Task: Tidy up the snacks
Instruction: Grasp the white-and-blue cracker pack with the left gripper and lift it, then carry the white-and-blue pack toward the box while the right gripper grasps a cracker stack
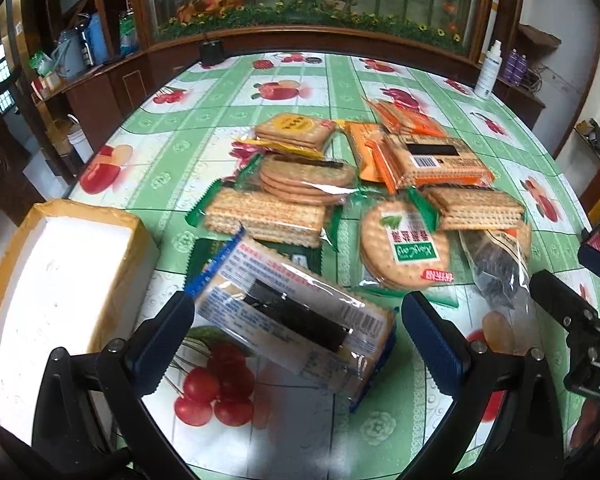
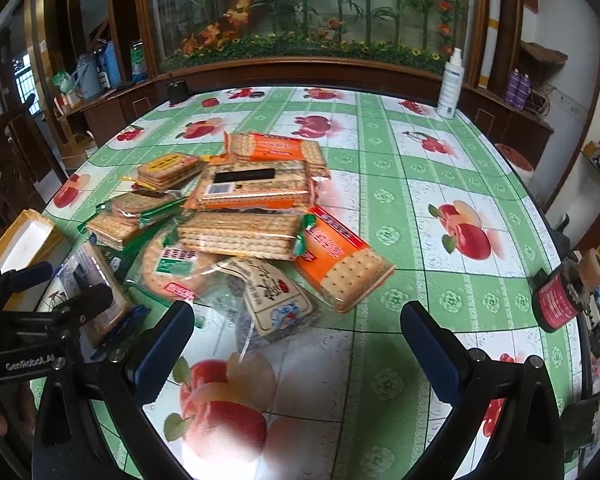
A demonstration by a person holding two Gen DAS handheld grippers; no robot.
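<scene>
I saw the round table with its green checked plastic cloth printed with fruit (image 2: 440,208), and on its near left edge the shallow open cardboard box with a white inside (image 1: 56,280). I could not see anything in the part of the box that showed. The heap of biscuit packets (image 2: 244,208) lay in the middle of the table, so I judged the sorting to be at its beginning.

The step in hand was the taking of one packet. My left gripper (image 1: 296,332) had its fingers wide apart around the clear-wrapped biscuit packet with the blue crimped end (image 1: 296,320), which lay tilted between them; the left pad was touching or almost touching it, the right pad stood apart. It was not yet held. The next move, in my opinion, called for closing on the packet gently, because biscuits break, and then carrying it left into the box.

My right gripper (image 2: 296,336) was also wide open and empty, over bare cloth just near the clear bag of dark snack with a beige label (image 2: 268,300).

Of the writing, I could read "GenRobot.AI" on the left tool in the right view. The round cracker packet with a green and white label (image 1: 404,248) carried Chinese characters and a Latin word too blurred to read.
</scene>
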